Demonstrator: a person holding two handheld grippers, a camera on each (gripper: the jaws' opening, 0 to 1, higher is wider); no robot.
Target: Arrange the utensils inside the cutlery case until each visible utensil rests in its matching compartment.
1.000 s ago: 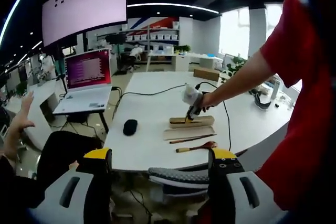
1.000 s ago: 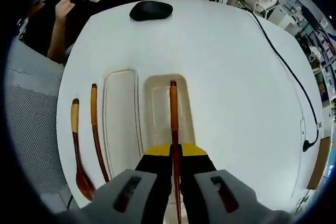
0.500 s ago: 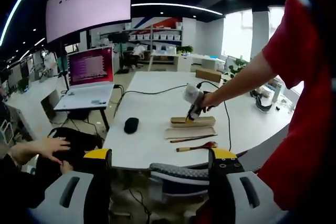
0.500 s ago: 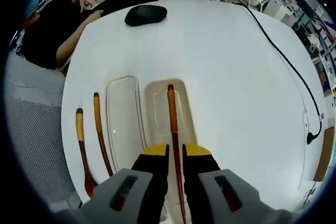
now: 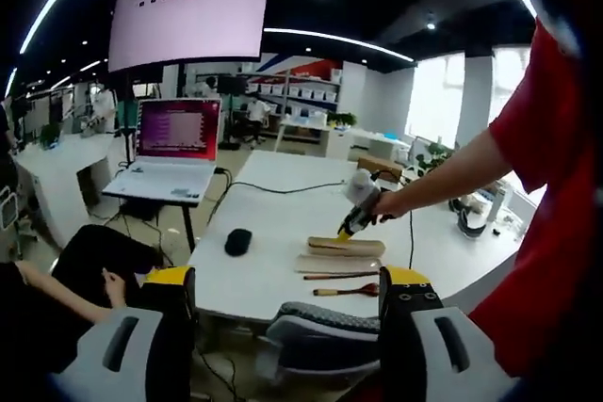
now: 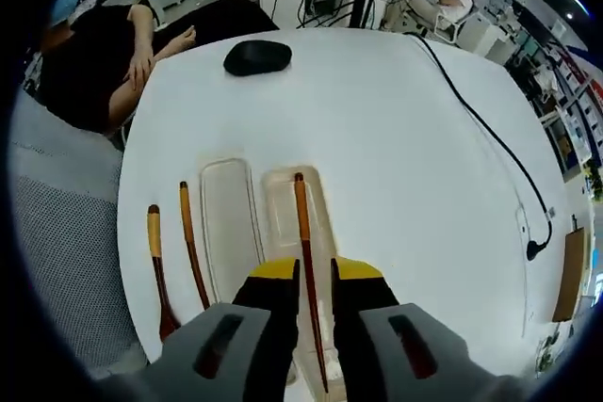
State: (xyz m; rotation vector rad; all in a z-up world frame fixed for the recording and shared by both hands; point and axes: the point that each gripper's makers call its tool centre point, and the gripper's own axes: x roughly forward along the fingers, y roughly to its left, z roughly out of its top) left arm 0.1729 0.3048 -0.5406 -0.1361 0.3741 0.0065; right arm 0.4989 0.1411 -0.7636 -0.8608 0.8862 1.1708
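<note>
With the first slim dark-wood chopstick (image 6: 303, 261) laid in the pale wooden case tray (image 6: 279, 209), the right gripper (image 6: 308, 281), jaws parted, should next fetch the second chopstick (image 6: 193, 244), while the left gripper (image 5: 287, 284) waits spread.

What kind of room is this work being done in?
Most likely an open-plan office or lab: a large white table with a computer mouse on it, an open laptop on a nearby desk, and a big wall screen.

Chopstick (image 6: 301, 233) in case base (image 6: 283, 223); lid (image 6: 229, 233) left; second chopstick (image 6: 192, 247), spoon (image 6: 158, 270) farther left.
</note>
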